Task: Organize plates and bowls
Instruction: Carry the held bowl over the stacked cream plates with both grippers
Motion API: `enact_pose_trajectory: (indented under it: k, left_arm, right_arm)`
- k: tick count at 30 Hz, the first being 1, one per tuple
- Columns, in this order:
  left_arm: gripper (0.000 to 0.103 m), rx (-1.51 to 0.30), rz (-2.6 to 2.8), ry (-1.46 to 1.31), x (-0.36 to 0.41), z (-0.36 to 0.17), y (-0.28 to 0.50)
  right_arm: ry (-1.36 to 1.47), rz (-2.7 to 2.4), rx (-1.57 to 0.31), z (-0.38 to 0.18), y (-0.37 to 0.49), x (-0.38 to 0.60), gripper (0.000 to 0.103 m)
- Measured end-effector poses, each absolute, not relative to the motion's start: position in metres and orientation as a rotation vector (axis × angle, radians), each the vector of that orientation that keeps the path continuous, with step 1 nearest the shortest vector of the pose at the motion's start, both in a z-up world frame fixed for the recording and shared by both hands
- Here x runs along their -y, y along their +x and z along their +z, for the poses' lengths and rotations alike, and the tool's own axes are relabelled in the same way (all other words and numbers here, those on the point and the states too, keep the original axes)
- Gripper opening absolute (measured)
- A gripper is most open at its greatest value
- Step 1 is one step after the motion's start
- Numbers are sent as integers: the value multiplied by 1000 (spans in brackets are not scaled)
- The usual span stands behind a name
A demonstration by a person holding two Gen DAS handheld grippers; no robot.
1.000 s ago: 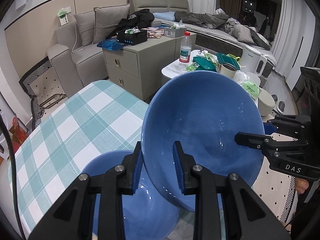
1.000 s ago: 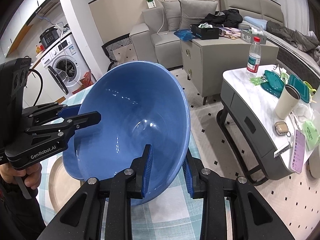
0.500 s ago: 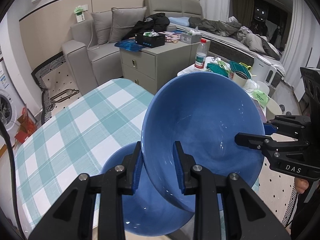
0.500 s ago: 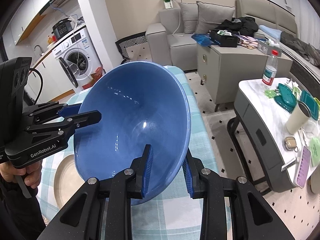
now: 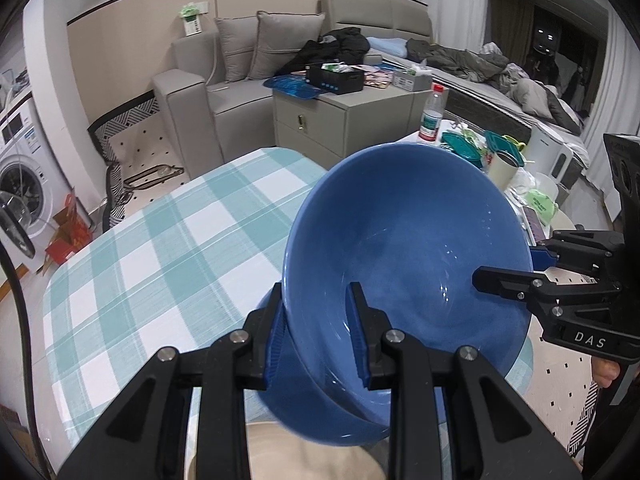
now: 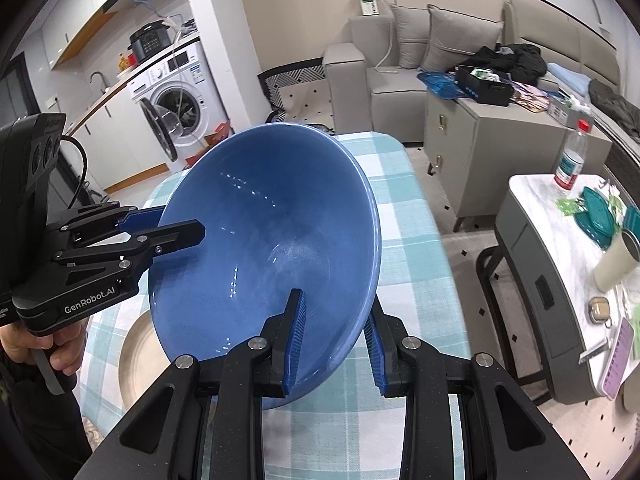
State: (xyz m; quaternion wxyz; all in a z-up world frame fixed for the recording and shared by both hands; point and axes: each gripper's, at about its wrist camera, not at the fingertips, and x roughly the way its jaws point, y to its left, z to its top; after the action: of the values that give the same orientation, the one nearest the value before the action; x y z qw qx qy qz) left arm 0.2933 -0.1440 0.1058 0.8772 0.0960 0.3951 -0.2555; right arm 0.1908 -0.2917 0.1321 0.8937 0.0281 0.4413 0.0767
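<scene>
Between both sets of jaws, the blue bowl [image 5: 404,240] hangs tilted, left gripper [image 5: 316,334] and right gripper [image 6: 334,344] each clamping its rim; beneath, a second blue bowl [image 5: 340,420] and beige plate [image 6: 138,356] remain unstacked.

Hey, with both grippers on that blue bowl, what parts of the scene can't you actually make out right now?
- Left wrist view: the second blue bowl is mostly hidden behind the held blue bowl and the left gripper.
- Both views: the beige plate is partly covered by the held bowl and cut off by the gripper body.
- Right wrist view: the bottle label is too small to read.
</scene>
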Motion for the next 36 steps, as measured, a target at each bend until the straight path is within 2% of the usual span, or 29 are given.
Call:
enact_pose_trajectory:
  k: [20,36]
  left_arm:
    - [27,-885,-457,162,111,82,298]
    - [27,-953,-450,176,112,59,301]
  right_arm:
    - [36,242,-993,103,210,258,29]
    - [37,241,-1066,79,214,255,29]
